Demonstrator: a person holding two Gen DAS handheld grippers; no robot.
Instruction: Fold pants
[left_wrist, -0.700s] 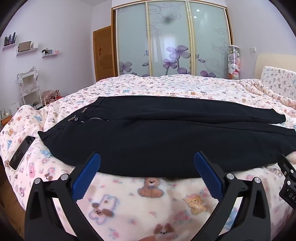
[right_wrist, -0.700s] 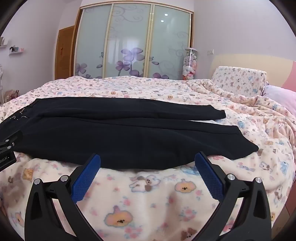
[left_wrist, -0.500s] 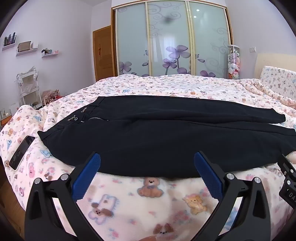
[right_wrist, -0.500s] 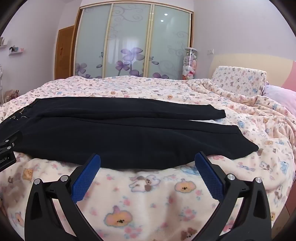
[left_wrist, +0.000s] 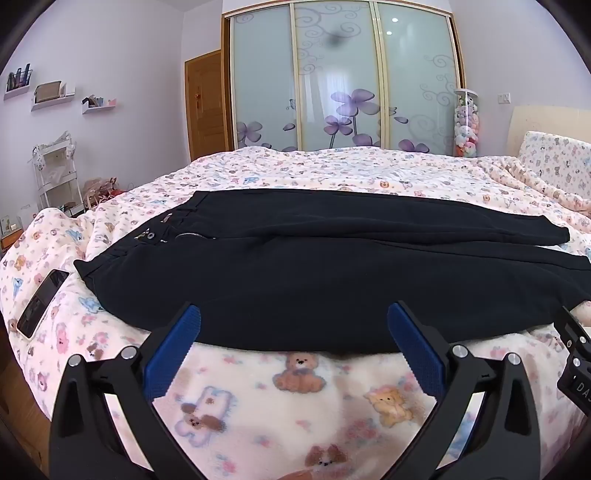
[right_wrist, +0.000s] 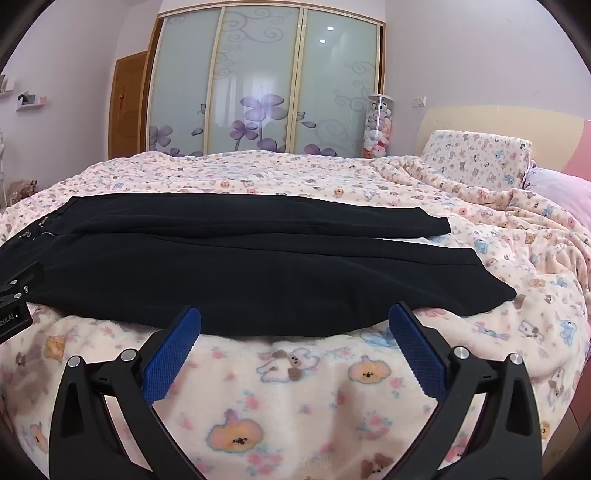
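At twelve o'clock of both wide, empty grippers (left_wrist: 293, 332) (right_wrist: 294, 332), pants (left_wrist: 314, 273) lie flat on bed (left_wrist: 295, 398); folding apparently unstarted.

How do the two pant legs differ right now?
The near leg looks broader and its cuff lies closer to the bed edge; the far leg shows as a narrower strip. In the right wrist view, the near leg's cuff reaches further right than the far leg's. Both are black, lie flat, and are untouched.
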